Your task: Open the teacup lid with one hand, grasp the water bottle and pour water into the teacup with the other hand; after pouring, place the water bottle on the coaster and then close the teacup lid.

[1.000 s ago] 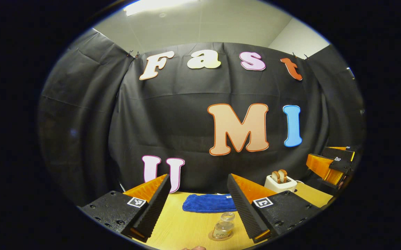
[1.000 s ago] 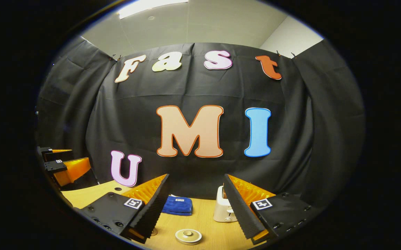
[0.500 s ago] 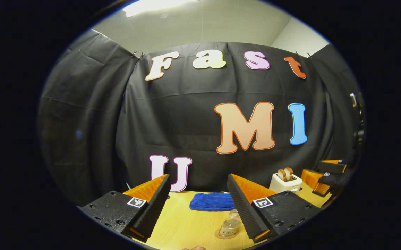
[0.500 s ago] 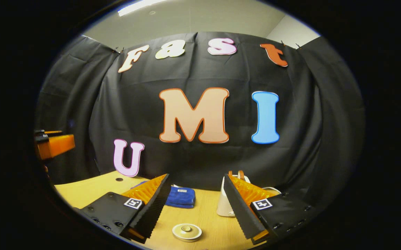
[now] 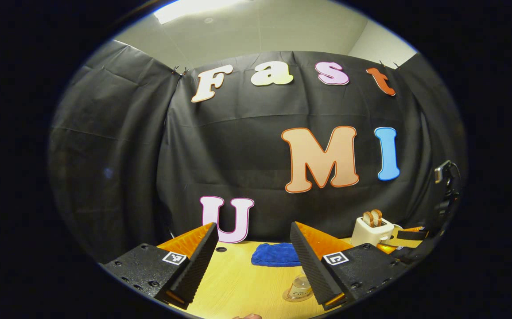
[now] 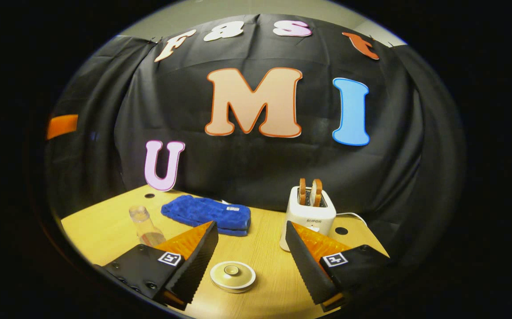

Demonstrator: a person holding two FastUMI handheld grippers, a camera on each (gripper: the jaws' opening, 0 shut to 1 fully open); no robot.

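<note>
On the tabletop (image 6: 278,283) just ahead of your right gripper (image 6: 251,261), the teacup lid (image 6: 233,276) sits low between its spread fingers, its little knob up and nothing touching it. The right fingers are released and hold nothing. So you are at the very first step: reaching for the lid, which is not yet lifted. The next move calls for bringing the right gripper down and forward until the knob lies between the fingers, then closing on it and lifting straight up.

Your left gripper (image 5: 254,261) is also released and empty, hovering above the tabletop. The water bottle (image 5: 300,288) stands on the coaster (image 5: 288,297) just beside its right finger in the left gripper view; in the right gripper view the bottle is at the near left, well apart from the lid. Line the left fingers up on the bottle's body before you close.

A blue cloth (image 6: 207,215) and a toaster (image 6: 311,210) lie farther back.
</note>
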